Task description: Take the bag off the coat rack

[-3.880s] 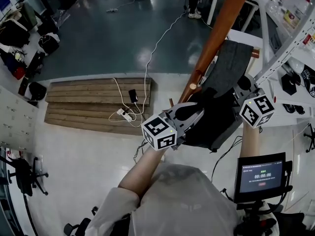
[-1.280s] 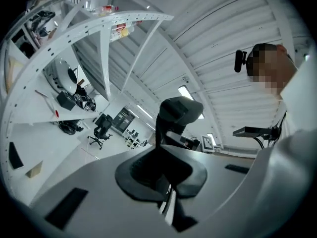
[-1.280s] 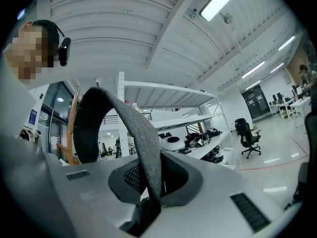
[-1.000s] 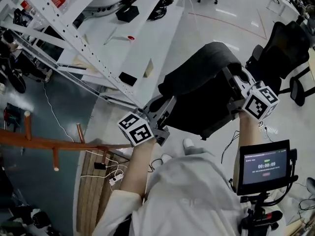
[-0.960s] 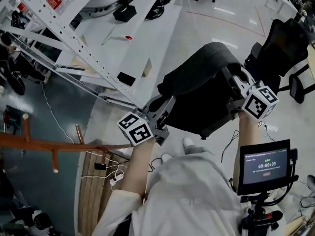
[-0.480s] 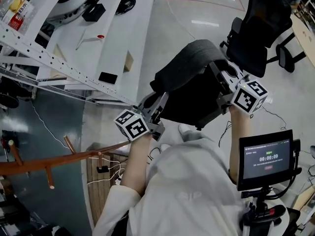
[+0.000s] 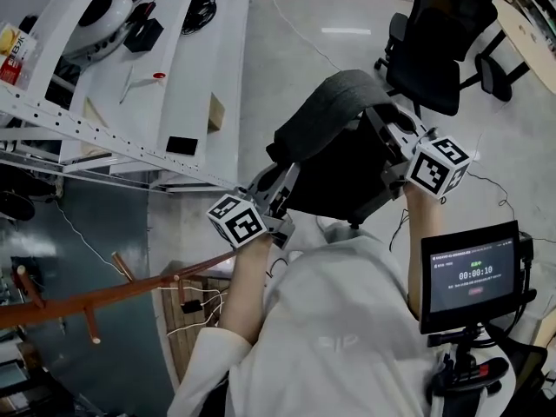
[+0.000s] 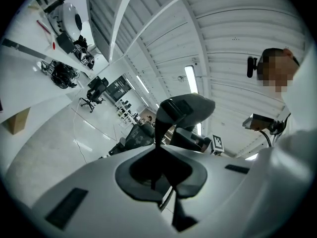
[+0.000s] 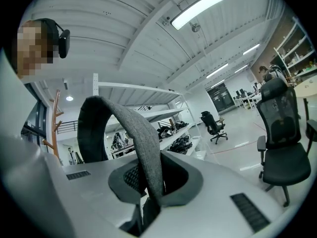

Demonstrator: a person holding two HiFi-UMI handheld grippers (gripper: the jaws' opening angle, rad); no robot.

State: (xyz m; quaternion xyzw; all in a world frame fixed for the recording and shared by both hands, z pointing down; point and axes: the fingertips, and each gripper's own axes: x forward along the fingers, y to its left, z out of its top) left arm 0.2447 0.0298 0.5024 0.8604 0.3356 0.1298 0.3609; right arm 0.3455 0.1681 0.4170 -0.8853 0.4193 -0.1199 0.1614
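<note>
A dark grey felt bag [image 7: 347, 163] hangs in the air between my two grippers, clear of the wooden coat rack [image 7: 104, 295], which lies at the lower left of the head view. My left gripper [image 7: 280, 181] is shut on the bag's left edge; in the left gripper view a thin dark fold [image 8: 159, 133] runs into the left gripper [image 8: 159, 176]. My right gripper [image 7: 388, 135] is shut on the bag's wide grey strap [image 7: 334, 102]. In the right gripper view that strap [image 9: 133, 128] arches up out of the right gripper [image 9: 147, 190].
A long white bench [image 7: 187, 85] with perforated shelf rails and small devices runs along the upper left. A black office chair [image 7: 443, 24] stands at the upper right. A small screen on a stand [image 7: 469, 272] is at my right. A power strip [image 7: 193, 306] lies on wooden boards.
The head view has swung further from the coat rack, which has slid down to the lower left. Both grippers keep their hold and carry the bag along; the office chair is nearer.
</note>
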